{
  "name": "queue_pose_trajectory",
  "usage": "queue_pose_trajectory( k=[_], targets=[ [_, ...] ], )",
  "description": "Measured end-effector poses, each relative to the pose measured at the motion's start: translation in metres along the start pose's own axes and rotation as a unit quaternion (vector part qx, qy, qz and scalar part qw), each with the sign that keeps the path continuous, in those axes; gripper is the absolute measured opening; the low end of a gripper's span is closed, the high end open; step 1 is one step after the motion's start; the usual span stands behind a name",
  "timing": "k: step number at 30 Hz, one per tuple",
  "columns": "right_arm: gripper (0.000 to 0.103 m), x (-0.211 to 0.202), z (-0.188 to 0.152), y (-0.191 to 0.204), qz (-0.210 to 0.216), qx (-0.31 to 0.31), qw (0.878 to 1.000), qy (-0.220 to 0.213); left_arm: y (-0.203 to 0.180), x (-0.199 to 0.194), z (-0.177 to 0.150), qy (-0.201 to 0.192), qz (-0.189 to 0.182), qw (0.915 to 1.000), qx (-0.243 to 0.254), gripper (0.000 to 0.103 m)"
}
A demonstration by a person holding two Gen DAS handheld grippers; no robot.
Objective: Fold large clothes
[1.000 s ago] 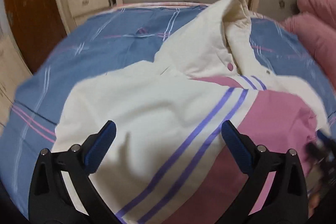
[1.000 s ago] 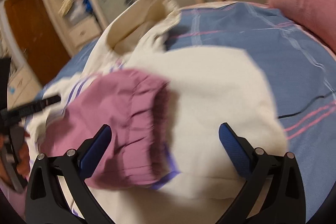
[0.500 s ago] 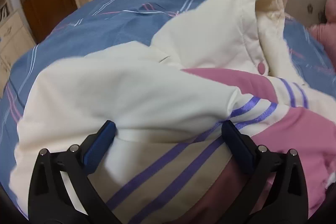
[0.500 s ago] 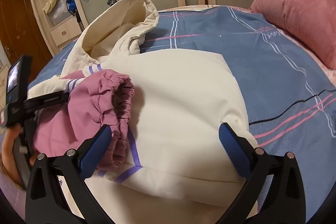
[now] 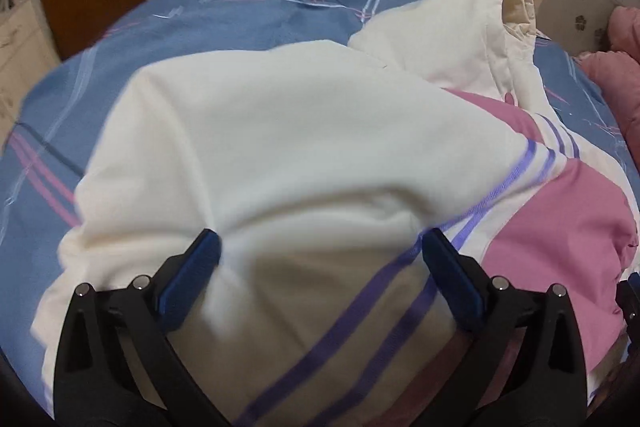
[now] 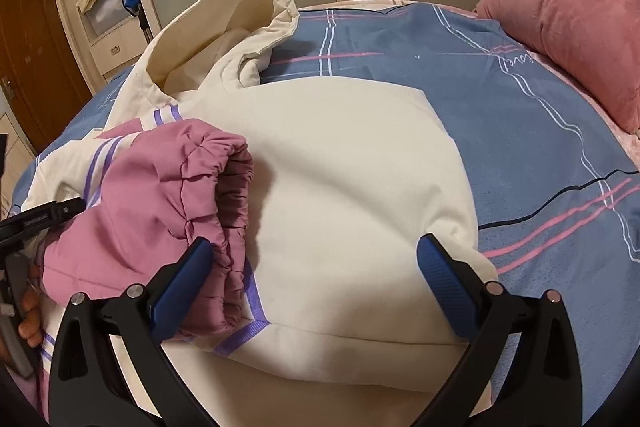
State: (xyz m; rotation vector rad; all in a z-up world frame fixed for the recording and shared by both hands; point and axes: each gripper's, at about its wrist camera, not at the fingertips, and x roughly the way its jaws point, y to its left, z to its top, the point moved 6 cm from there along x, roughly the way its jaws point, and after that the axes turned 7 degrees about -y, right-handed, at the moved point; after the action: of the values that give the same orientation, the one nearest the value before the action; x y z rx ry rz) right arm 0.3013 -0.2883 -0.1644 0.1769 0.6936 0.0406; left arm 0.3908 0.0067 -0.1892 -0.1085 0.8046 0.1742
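Sprawling across the blue bedspread (image 6: pixel 520 99), the cream jacket (image 5: pixel 300 147) is seen mid-frame, its pink sleeve (image 6: pixel 160 195) folded inward; the left gripper (image 5: pixel 320 259) and the right gripper (image 6: pixel 316 259) are held apart over it.

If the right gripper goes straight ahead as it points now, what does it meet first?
Most likely the cream jacket: the open right gripper points at its folded panel. The pink cuff lies by the left finger and may brush it; depth is unclear.
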Motion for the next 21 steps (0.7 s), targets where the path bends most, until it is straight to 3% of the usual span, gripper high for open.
queue_pose_trajectory(
  k=[8, 11, 13, 17, 21],
  targets=[
    [0.102, 0.002, -0.002, 0.000, -0.004, 0.000, 1.000, 0.004, 0.020, -0.053, -0.013, -0.018, -0.044, 0.9979, -0.044, 0.101],
    [0.102, 0.002, -0.002, 0.001, -0.001, 0.000, 1.000, 0.004, 0.035, -0.030, -0.026, 0.005, -0.012, 0.9997, -0.022, 0.101],
    [0.102, 0.002, -0.003, 0.002, 0.003, -0.002, 1.000, 0.003, 0.034, -0.011, -0.034, 0.000, -0.015, 0.9999, 0.005, 0.101],
    [0.102, 0.003, -0.003, 0.002, 0.000, -0.005, 1.000, 0.005, 0.025, -0.027, -0.034, -0.014, 0.027, 0.9994, 0.018, 0.101],
    [0.102, 0.004, -0.003, 0.002, 0.000, -0.005, 1.000, 0.007, 0.026, -0.045, -0.052, -0.014, 0.022, 0.9988, 0.042, 0.101]
  ],
)
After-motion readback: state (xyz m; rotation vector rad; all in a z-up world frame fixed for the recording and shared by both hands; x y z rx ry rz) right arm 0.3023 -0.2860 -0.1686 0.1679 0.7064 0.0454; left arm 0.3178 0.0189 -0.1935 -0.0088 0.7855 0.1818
